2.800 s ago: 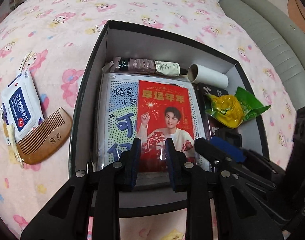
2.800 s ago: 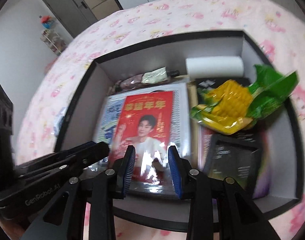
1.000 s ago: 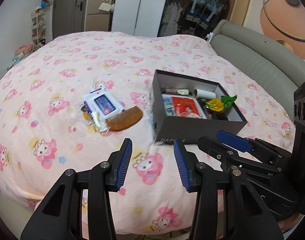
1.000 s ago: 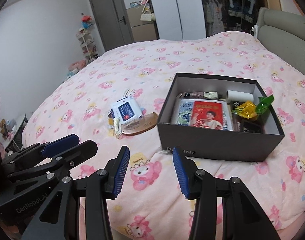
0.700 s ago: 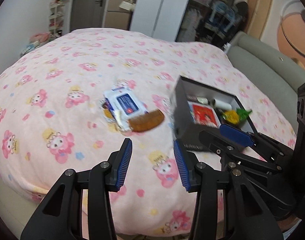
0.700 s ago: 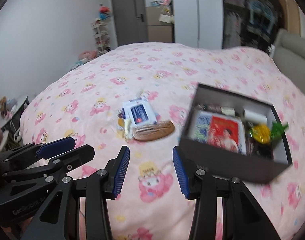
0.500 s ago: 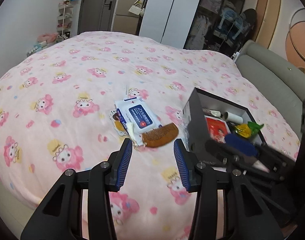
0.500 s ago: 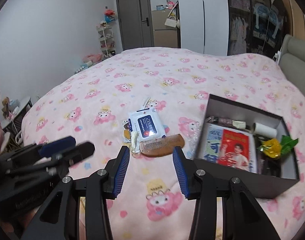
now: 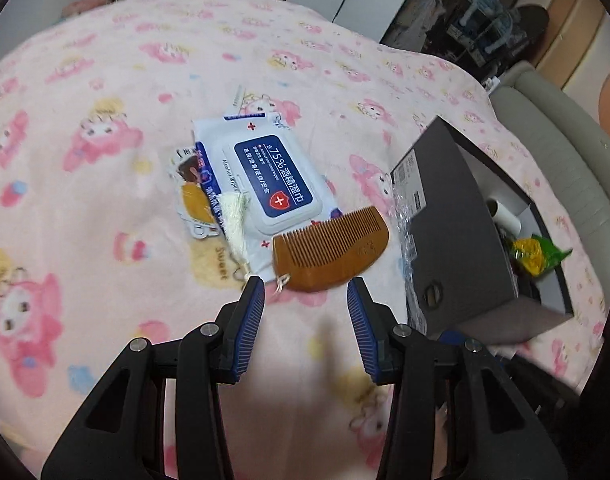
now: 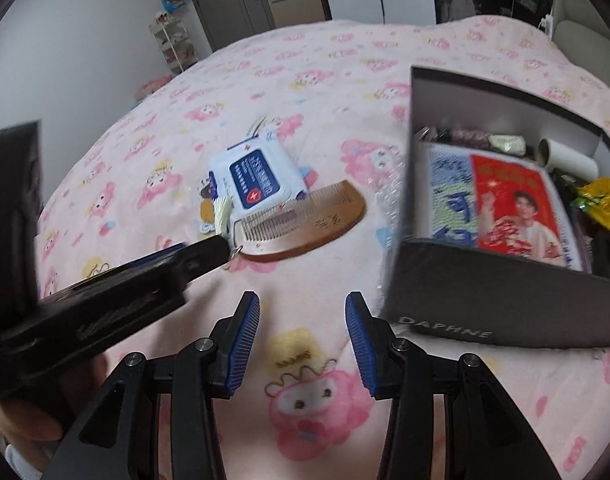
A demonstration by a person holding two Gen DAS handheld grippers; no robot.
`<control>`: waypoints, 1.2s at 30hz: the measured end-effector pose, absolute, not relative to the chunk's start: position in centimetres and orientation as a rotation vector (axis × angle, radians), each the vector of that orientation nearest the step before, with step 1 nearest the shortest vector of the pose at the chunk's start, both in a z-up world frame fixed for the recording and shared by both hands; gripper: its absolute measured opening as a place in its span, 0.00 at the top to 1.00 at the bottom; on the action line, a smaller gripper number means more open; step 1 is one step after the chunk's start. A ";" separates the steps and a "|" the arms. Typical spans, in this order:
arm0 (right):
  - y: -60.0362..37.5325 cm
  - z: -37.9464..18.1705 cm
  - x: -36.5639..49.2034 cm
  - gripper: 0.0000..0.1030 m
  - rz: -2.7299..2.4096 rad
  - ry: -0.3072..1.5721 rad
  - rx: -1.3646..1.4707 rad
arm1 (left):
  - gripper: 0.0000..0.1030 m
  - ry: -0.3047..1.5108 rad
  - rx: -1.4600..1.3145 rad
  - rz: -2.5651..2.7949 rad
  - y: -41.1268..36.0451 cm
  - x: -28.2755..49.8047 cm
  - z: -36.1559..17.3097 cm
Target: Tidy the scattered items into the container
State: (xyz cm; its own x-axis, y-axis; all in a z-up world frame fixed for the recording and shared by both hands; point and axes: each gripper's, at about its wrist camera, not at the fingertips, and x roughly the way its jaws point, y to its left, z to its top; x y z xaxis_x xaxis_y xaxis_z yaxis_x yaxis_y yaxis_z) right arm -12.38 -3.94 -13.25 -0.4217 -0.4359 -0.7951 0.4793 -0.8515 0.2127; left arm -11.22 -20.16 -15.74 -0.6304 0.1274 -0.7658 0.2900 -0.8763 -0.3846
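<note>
So the wooden comb (image 9: 331, 252) is the thing to watch here. It's lying flat on the bed (image 9: 105, 80), just off the left wall of the grey shoebox (image 9: 457, 240), with one end resting on the corner of the alcohol wipes pack (image 9: 265, 184). Its long axis runs roughly crosswise to where the left gripper (image 9: 305, 312) is pointing, curved spine toward the jaws and teeth facing away toward the wipes.

The left gripper is clearly the nearer one. Its jaws are spread wide with nothing in them, and the comb's spine sits right ahead of the tips, a touch left of the box. In the right wrist view you can see one left fingertip nearly at the comb's ring end. The right gripper (image 10: 303, 332) hangs further back over bare blanket, near the front corner of the box, jaws also spread and empty.

My read: the left one looks lined up to straddle the comb across its narrow width. The gap looks wide enough, but I can't tell how thin the comb sits on that soft blanket.

Also outside the box, left of the comb: a cream tassel (image 9: 235, 220) and some stickers (image 9: 191, 188) tucked under the wipes. Inside the box there's already a red booklet (image 10: 513, 208), a paper roll (image 10: 569, 160) and a yellow snack bag (image 10: 601, 200).
</note>
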 end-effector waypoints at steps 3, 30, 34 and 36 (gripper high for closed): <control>-5.1 -14.1 -12.6 0.60 -2.261 0.093 1.266 | 0.55 0.798 1.332 -2.597 -21.3 -12.7 -17.0; -8.4 -18.2 -16.6 0.55 -2.334 -0.034 1.449 | 0.63 1.235 1.384 -2.615 -24.9 -13.9 -22.0; -8.4 -18.7 -16.6 0.55 -2.350 -0.023 1.455 | 0.79 1.255 1.375 -2.643 -24.8 -13.5 -21.5; -8.3 -18.4 -16.4 0.55 -2.348 -0.020 1.453 | 0.83 1.242 1.352 -2.653 -24.9 -12.5 -20.5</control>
